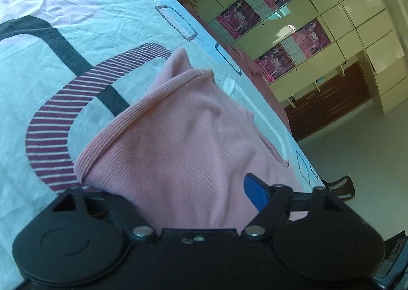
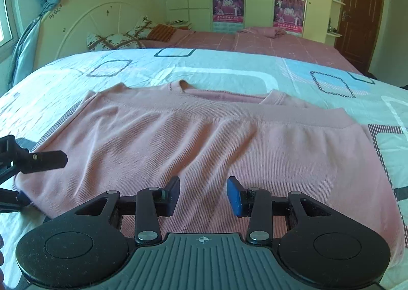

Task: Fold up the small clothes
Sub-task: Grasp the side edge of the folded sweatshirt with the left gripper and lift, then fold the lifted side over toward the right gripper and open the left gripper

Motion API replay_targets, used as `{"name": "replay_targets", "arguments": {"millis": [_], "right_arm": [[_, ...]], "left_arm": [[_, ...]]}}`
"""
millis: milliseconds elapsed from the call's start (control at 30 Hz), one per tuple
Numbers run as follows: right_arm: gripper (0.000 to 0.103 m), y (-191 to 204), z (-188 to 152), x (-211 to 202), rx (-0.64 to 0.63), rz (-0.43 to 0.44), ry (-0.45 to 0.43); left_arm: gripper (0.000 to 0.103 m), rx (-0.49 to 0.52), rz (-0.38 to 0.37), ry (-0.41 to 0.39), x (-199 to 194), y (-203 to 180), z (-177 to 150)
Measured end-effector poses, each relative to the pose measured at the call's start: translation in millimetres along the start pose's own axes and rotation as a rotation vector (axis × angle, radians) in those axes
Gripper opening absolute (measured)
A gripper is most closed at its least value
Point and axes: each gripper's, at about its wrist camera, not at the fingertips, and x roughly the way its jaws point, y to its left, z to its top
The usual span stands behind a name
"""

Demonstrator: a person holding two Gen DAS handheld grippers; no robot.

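Left gripper [image 1: 168, 188]: jaws part-open and straddling the near-left corner of the pink shirt [image 1: 178, 137]. Cloth is bunched up between the fingers, with one blue pad [image 1: 255, 195] visible to the right of the bunch and the other finger hidden under fabric. In the right wrist view one finger is seen above the corner and one below it with a gap left, so no firm pinch is judged yet. A ribbed edge [image 1: 122, 121] rises ahead and left of this gripper.

The shirt is spread on the patterned bedspread [image 2: 229, 65], ahead of both grippers. The ribbed hem band [image 2: 255, 116] lies across the far side, just short of the neckline [image 2: 219, 93], so a bottom-to-top fold is judged as already made.

Right gripper [image 2: 204, 195]: jaws narrow but open, nothing pinched. The pads hover over the near folded edge, which lies directly beneath and ahead, and cloth shows through the gap between them.

Step in hand, as judged: the near-left corner is to be gripped for the next fold across.

- All layers at the corner should be caught by the left jaws before any lift; otherwise only the top layer is raised and the fold opens.
- The bunch between the left fingers should be kept small, or a crease is carried over.
- The near edge should be pinned or pinched by the right gripper so the body is not dragged along.
- The lift should be kept low and the corner laid square to the hem band.
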Motion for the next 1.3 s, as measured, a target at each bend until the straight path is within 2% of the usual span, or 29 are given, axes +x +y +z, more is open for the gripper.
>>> {"name": "replay_targets", "arguments": {"millis": [33,100,133,200,233,267,467,500,567,700,867,1033,1200,1300], "right_arm": [[0.041,0,3,3,0.004,-0.007,-0.005],[0.041,-1,10,8,0.007,-0.022,-0.02],[0.041,0,13,12,0.008,-0.033,-0.027],[0.041,1,16,21,0.015,-0.055,-0.031],[0.041,2,15,28,0.011,-0.065,-0.012],[0.041,3,11,36,0.001,-0.075,0.025],[0.041,1,5,32,-0.015,-0.115,-0.017],[0.041,0,1,38,-0.026,-0.112,0.006],[0.042,0,-3,40,-0.054,-0.107,-0.01],[0.042,-6,3,39,-0.032,-0.075,-0.003],[0.042,-21,5,32,-0.01,0.002,-0.022],[0.042,-48,7,15,0.046,0.062,-0.039],[0.042,-88,7,-10,0.106,0.062,-0.077],[0.042,-119,3,-26,0.162,0.043,-0.088]], "left_arm": [[0.059,-0.005,-0.003,-0.008,5,1,3],[0.043,-0.017,-0.009,-0.02,14,3,7],[0.039,-0.019,-0.008,-0.024,17,4,8],[0.02,-0.028,-0.008,-0.029,23,8,10],[0.017,-0.034,-0.01,-0.028,25,9,10],[0.016,-0.039,-0.016,-0.028,27,10,11],[0.013,0.001,-0.026,-0.044,23,5,12],[0.012,0.009,-0.026,-0.047,22,3,12],[0.011,0.027,-0.025,-0.062,17,-4,12],[0.01,0.094,-0.016,-0.097,9,-27,14],[0.01,0.223,-0.008,-0.132,3,-73,9],[0.01,0.369,-0.055,-0.138,8,-133,-6],[0.01,0.532,-0.135,-0.1,28,-197,-41],[0.009,0.62,-0.188,-0.039,48,-226,-74]]}}
